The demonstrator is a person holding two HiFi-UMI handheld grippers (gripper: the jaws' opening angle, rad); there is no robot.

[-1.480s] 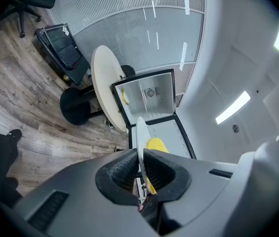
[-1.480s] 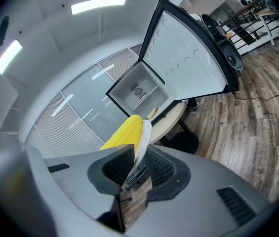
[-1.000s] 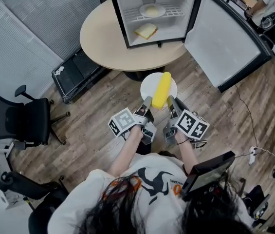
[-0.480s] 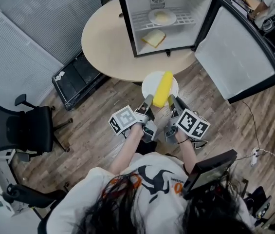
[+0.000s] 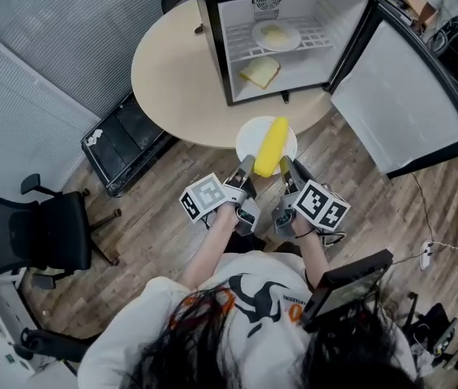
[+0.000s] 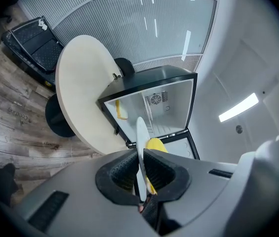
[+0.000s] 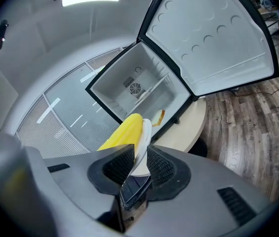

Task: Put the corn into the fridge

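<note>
A yellow corn cob [image 5: 271, 146] lies on a white plate [image 5: 250, 138] held in the air in front of the round table. My left gripper [image 5: 247, 171] is shut on the plate's near left rim, my right gripper [image 5: 284, 171] on its near right rim. In the left gripper view the plate [image 6: 141, 147] stands edge-on between the jaws with the corn [image 6: 155, 144] behind it. In the right gripper view the corn [image 7: 122, 131] rests against the plate [image 7: 143, 142]. The black mini fridge [image 5: 212, 39] stands open on the table, a sandwich [image 5: 260, 72] on its floor and a plate of food [image 5: 276, 36] on its shelf.
The fridge door [image 5: 408, 96] swings out to the right over the wood floor. The round beige table [image 5: 176, 79] has a black pedestal. A black case [image 5: 125, 140] lies on the floor to the left, and an office chair [image 5: 30, 229] stands farther left.
The fridge and table have drifted slightly lower and nearer in the head view. Both grippers keep the same hold on the plate with the corn.
</note>
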